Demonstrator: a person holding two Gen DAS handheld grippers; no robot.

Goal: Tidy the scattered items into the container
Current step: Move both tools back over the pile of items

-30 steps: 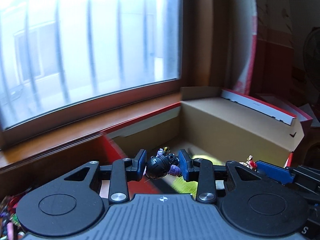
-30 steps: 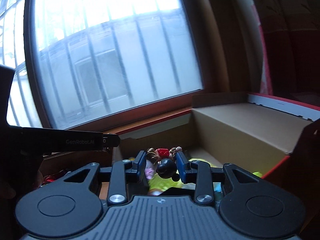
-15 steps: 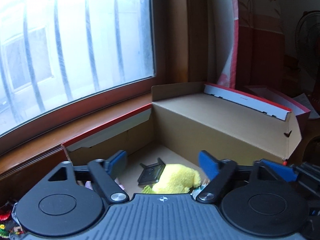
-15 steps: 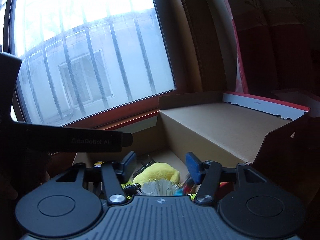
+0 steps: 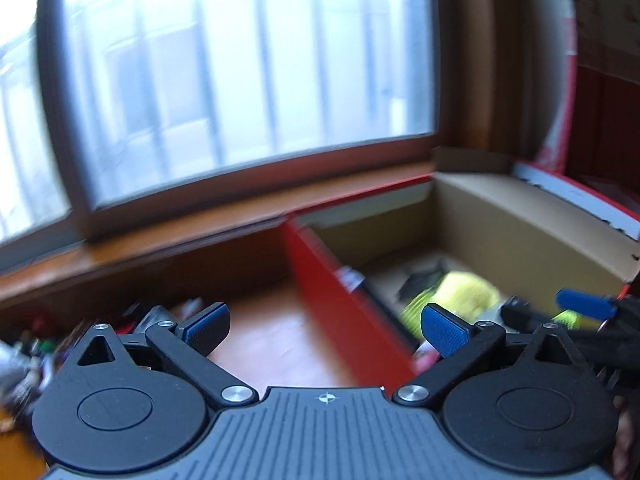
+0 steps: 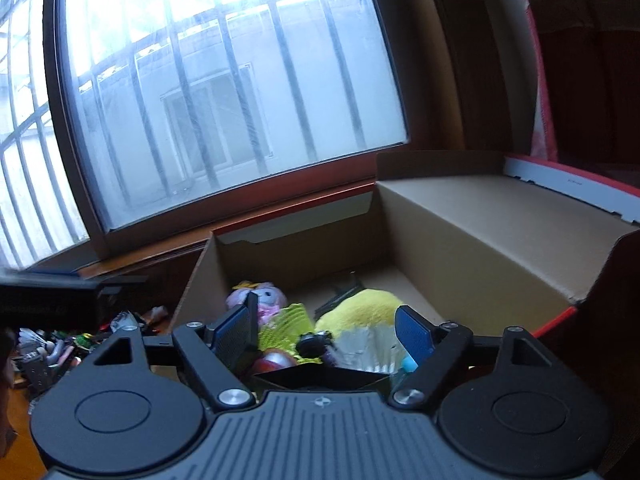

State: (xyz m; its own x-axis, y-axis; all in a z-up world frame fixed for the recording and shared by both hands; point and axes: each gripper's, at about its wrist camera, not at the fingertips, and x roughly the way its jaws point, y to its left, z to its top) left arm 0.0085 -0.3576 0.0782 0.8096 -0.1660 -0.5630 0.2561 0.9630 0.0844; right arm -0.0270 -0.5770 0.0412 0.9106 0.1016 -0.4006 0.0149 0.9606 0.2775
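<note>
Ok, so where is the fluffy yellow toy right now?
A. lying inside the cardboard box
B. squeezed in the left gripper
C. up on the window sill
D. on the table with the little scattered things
A: the yellow plush toy lies on the floor of the open cardboard box, and both the right gripper and left gripper are open and empty.

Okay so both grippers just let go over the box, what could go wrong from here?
The left hand-held gripper is open and empty beside the red box wall; it could clip that wall. The leftover pile of small items is cluttered, so a grasp may catch several or slip. The right hand-held gripper hangs open low over the yellow plush and could snag it.
</note>
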